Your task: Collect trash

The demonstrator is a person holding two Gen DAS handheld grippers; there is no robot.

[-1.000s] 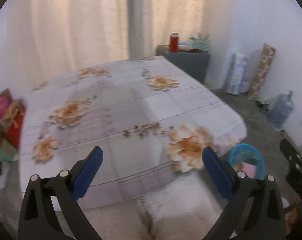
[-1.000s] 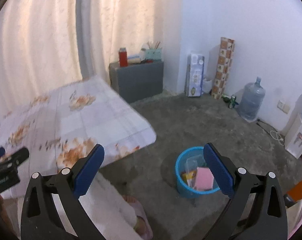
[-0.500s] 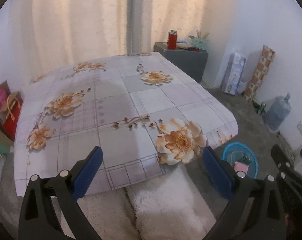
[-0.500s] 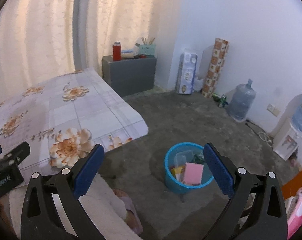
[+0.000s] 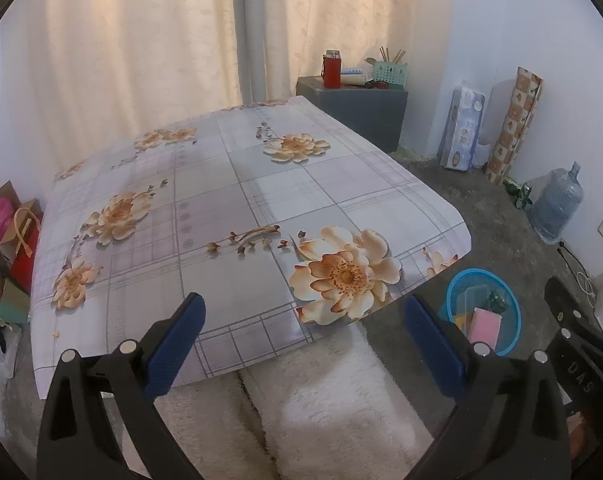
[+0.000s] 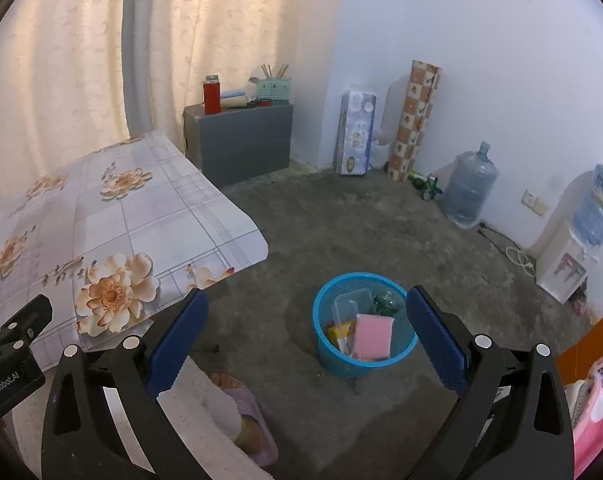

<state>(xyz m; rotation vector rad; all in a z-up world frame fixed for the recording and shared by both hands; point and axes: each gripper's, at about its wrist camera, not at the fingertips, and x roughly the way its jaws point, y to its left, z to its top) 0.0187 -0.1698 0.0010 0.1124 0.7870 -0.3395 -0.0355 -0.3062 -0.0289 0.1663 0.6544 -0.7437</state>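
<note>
Left wrist view: left gripper (image 5: 303, 330), jaws spread wide, nothing between the blue pads (image 5: 175, 344); it hangs over the near edge of the table (image 5: 229, 208). Table covered with a checked cloth printed with orange flowers; its top is bare. White fluffy fabric (image 5: 321, 400) directly below the gripper, probably the person's clothing, though the view does not settle it. Blue bin (image 5: 509, 328) on the floor just beyond the table's right corner, holding a pink sponge (image 5: 483, 330) and other rubbish. Bags and cardboard (image 5: 9, 240) piled at the table's left side.

Right wrist view: right gripper (image 6: 307, 334), jaws likewise wide apart and empty, held above the floor with the bin (image 6: 333, 354) between its pads in the frame. Bin contents: the sponge (image 6: 371, 336) leaning upright, a clear plastic box (image 6: 351, 304), a yellow item and something green, both too small to name. A foot in a purple slipper (image 6: 245, 400) on the floor to the left of the bin.

Background items: grey cabinet (image 6: 241, 140) by the curtain, carrying a red flask (image 6: 212, 94); water bottle (image 6: 467, 188) against the wall; water dispenser (image 6: 573, 248) at far right; patterned roll (image 6: 415, 120) standing upright in the corner.
</note>
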